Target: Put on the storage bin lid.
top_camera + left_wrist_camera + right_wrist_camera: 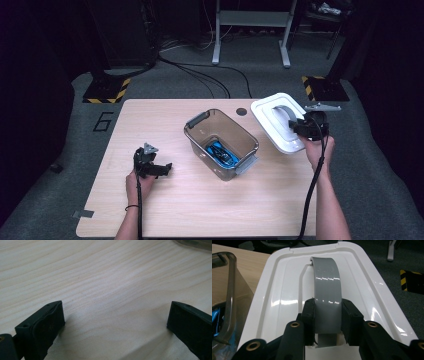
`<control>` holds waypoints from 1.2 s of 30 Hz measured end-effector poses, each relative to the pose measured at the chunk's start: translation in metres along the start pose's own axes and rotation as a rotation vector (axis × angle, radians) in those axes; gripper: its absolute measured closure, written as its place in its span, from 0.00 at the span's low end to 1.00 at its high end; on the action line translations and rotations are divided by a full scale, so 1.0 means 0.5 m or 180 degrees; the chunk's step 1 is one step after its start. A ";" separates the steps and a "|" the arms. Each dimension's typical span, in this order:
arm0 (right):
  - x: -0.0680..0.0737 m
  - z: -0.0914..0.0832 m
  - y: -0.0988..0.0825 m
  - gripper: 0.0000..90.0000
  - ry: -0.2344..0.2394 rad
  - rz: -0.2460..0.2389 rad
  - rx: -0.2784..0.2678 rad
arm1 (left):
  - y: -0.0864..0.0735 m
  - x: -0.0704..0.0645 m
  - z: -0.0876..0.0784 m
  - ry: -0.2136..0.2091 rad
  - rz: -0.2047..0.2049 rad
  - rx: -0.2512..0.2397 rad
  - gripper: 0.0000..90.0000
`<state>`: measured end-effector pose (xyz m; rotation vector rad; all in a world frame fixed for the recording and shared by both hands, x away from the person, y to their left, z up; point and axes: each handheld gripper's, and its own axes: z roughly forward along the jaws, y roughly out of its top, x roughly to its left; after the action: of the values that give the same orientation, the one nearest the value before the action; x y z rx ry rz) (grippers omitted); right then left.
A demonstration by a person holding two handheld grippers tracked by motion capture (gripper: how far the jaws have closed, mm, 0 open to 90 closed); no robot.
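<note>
From the high view, a clear storage bin (221,143) with grey latches sits mid-table (150,210), holding something blue (221,152). The white lid (278,121) lies just right of it at the table's far right edge, the right gripper (299,126) on its grey handle (284,112). The left gripper (159,168) rests low at the left.

In the left gripper view, the jaws stand wide apart over bare wood (105,285).

In the right gripper view, the right gripper (327,315) clamps the grey handle (327,295) from both sides above the lid (287,290).

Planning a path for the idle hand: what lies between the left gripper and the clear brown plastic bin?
Nothing: high view shows bare light wood tabletop between left gripper and bin.
</note>
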<state>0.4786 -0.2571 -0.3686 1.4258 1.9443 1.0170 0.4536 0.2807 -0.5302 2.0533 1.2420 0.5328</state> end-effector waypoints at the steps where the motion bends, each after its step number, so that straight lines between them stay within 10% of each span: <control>1: 0.002 -0.005 0.006 0.74 0.0007 -0.0022 -0.0013 | 0.000 0.000 0.000 0.0000 -0.0001 0.0000 0.01; 36: 0.184 -0.045 0.065 0.74 0.0505 -0.0359 -0.0106 | 0.000 0.000 0.000 0.0003 0.0003 0.0000 0.01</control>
<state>0.4508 -0.1702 -0.3270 1.2351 2.0840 1.1341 0.4535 0.2806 -0.5302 2.0540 1.2417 0.5341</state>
